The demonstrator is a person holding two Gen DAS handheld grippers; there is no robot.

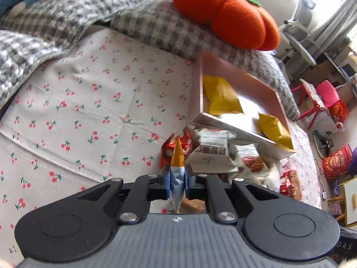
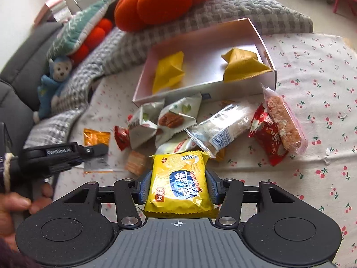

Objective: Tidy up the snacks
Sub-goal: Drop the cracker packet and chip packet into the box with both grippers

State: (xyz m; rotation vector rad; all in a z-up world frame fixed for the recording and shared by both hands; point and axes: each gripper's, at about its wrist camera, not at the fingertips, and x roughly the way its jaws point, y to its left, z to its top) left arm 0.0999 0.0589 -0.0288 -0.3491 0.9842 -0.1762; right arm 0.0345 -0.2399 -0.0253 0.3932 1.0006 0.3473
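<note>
My left claw [image 1: 177,182] is pinched tight on a thin orange-and-silver sachet [image 1: 177,156], held edge-on between the blue pads. My right claw [image 2: 177,186] grips a yellow biscuit packet [image 2: 178,184] by its two sides, the jaws standing about as wide as the packet.

From the right claw, the white box [image 2: 271,76] lies on the cherry-print sheet [image 2: 312,111] at about twelve o'clock, with two yellow packets inside — one [image 2: 169,71] at its left end, one [image 2: 243,63] at its right. The loose snack pile [image 2: 200,125] sits between box and claw, touching the box's near wall. My left claw shows at nine o'clock, beside the pile.

An orange pumpkin cushion [image 2: 160,0] rests beyond the box.
</note>
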